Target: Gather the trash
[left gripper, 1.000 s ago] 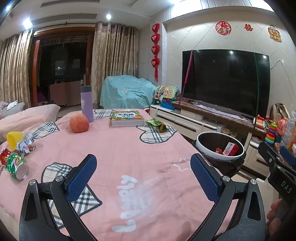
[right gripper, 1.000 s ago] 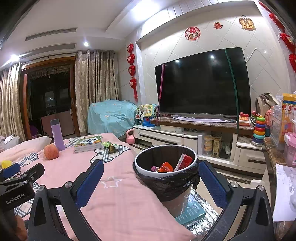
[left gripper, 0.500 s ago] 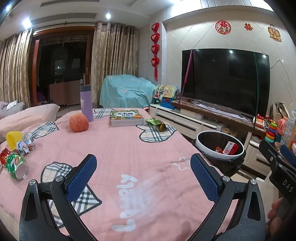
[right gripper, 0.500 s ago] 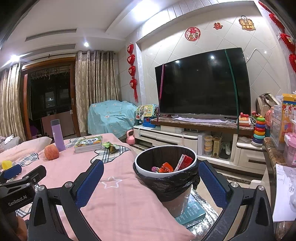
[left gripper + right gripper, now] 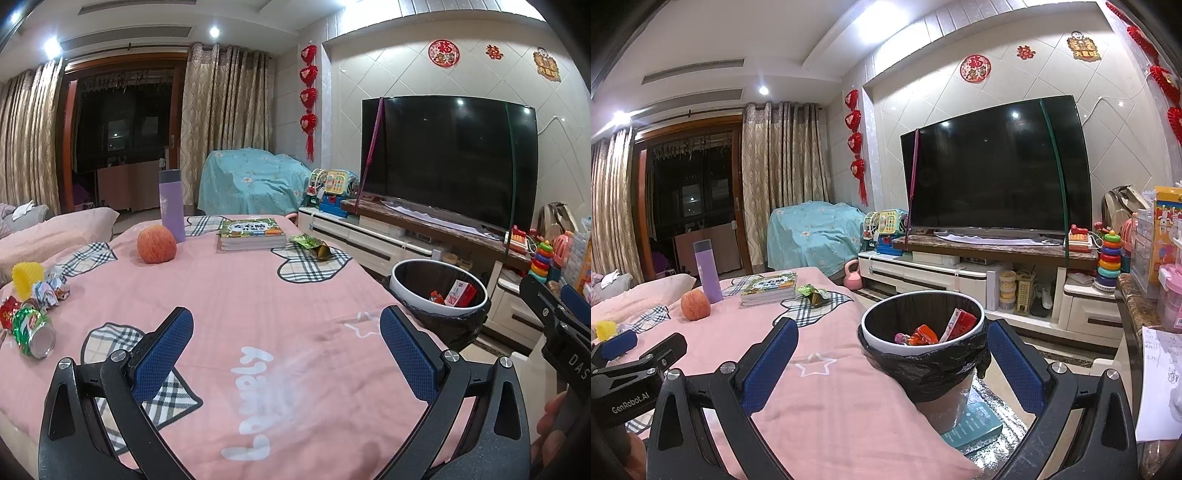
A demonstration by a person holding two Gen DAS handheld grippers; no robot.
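The pink cloth looks soft and matt, a woven cotton with plaid patches printed flat on it. The can is thin crushed metal, shiny, its end bright as foil. Beside it the wrappers are crinkled and glossy. The bin has a smooth white plastic rim, and the black bag around it is thin wrinkled film with a dull sheen. Each tool, left and right, has matt black plastic arms, bright metal screws and blue pads with a rough knurled rubbery face. The books have glossy paper covers.
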